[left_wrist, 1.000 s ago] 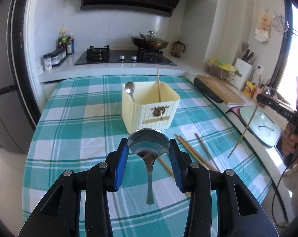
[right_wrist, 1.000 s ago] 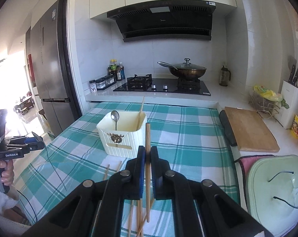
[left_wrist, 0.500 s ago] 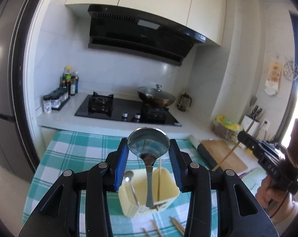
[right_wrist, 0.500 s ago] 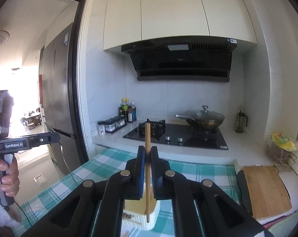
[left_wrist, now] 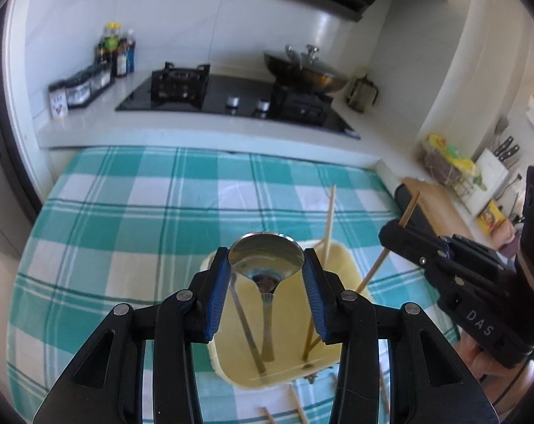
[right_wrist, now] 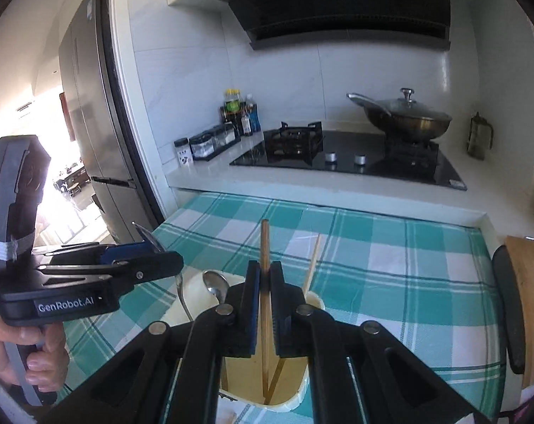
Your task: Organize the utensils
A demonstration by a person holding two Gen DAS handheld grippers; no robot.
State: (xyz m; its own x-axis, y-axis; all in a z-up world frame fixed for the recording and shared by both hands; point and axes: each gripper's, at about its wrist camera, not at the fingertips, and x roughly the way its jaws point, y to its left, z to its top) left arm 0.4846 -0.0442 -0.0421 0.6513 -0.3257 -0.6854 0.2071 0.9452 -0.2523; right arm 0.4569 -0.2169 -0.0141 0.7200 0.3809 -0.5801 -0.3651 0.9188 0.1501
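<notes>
My left gripper [left_wrist: 266, 265] is shut on a metal spoon [left_wrist: 266, 259], bowl up, its handle hanging down inside the cream utensil holder [left_wrist: 328, 364]. My right gripper [right_wrist: 264, 282] is shut on a wooden chopstick [right_wrist: 265, 247], held upright with its lower end inside the holder [right_wrist: 295, 399]. Another spoon [right_wrist: 215, 284] and a chopstick [right_wrist: 312, 259] lean in the holder. The right gripper also shows in the left wrist view [left_wrist: 408, 243], and the left gripper shows in the right wrist view [right_wrist: 153, 258]. Both hover just above the holder.
The holder stands on a teal checked tablecloth [left_wrist: 125, 219]. Loose chopsticks [left_wrist: 297, 402] lie on the cloth in front of it. Behind are a gas stove [right_wrist: 337, 152], a lidded wok [right_wrist: 408, 116], spice jars [left_wrist: 83, 84] and a cutting board [right_wrist: 528, 300].
Both grippers tilted up, then came down over the holder. The spoon handle and the chopstick tip now reach inside the holder. Both grips stayed shut.
</notes>
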